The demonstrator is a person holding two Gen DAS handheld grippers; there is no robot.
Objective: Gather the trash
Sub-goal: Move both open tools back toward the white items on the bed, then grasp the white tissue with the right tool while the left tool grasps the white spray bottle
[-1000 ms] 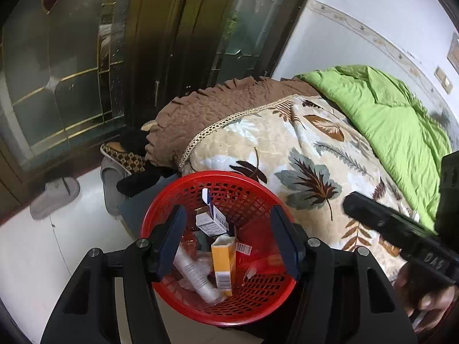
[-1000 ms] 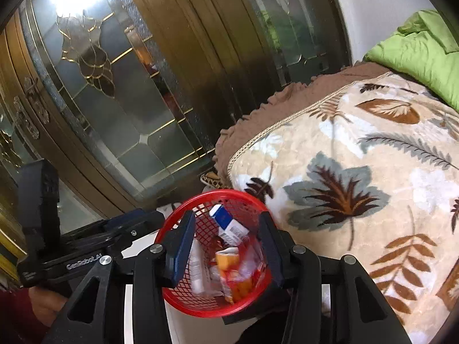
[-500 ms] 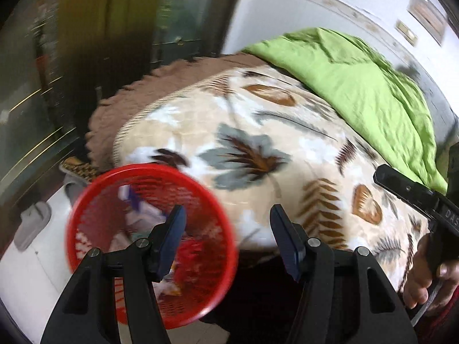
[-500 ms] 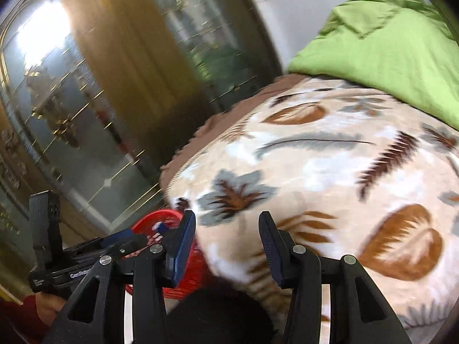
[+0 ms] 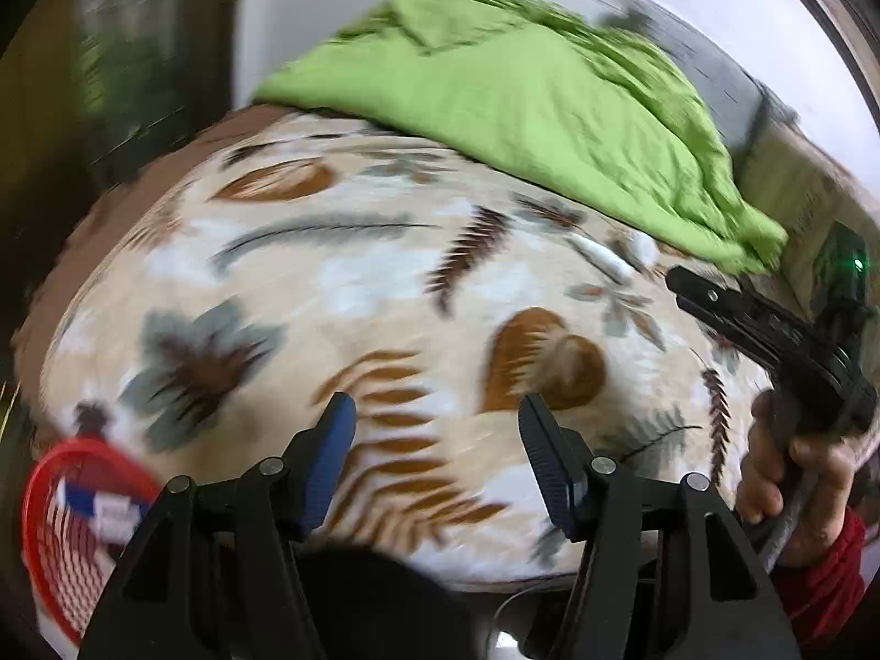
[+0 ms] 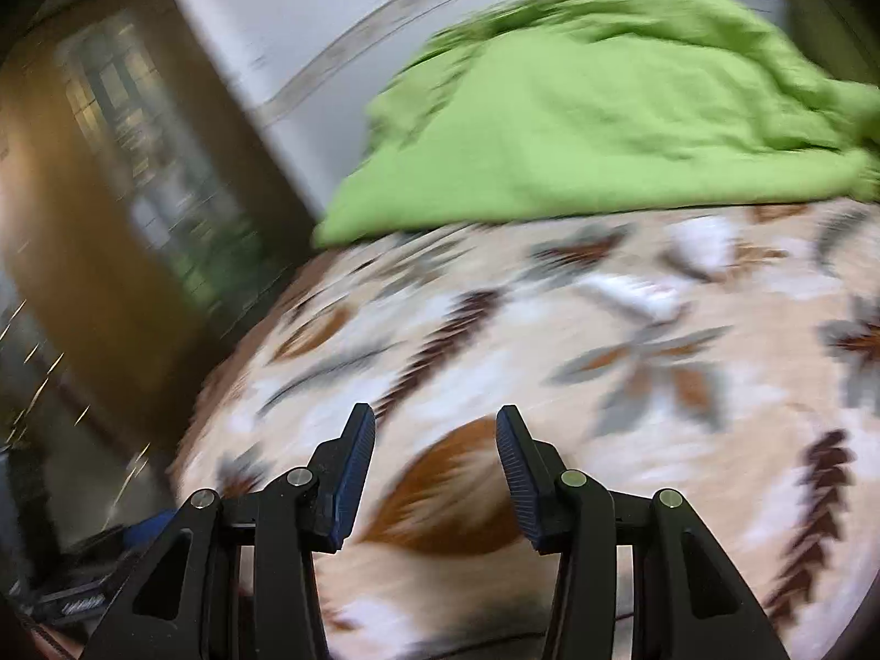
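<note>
Now sweeping both tools over the bed (image 5: 385, 297), left tool (image 5: 437, 467) and right tool (image 6: 435, 473) each gaping wide and gripping nothing. Sitting low and left of the left tool, beside the bed's edge: red basket (image 5: 60, 528), holding what looks like a small carton (image 5: 113, 511), blurred. Lying ahead of the right tool on the leaf-print cover, near the green quilt (image 6: 594, 110): pale scrap (image 6: 641, 294), probably paper or wrapper, too smeared to confirm. Judging it light, soft, crushable and unlikely to slip; pinching it across the middle, not too deep, avoiding snagging the cover beneath.
</note>
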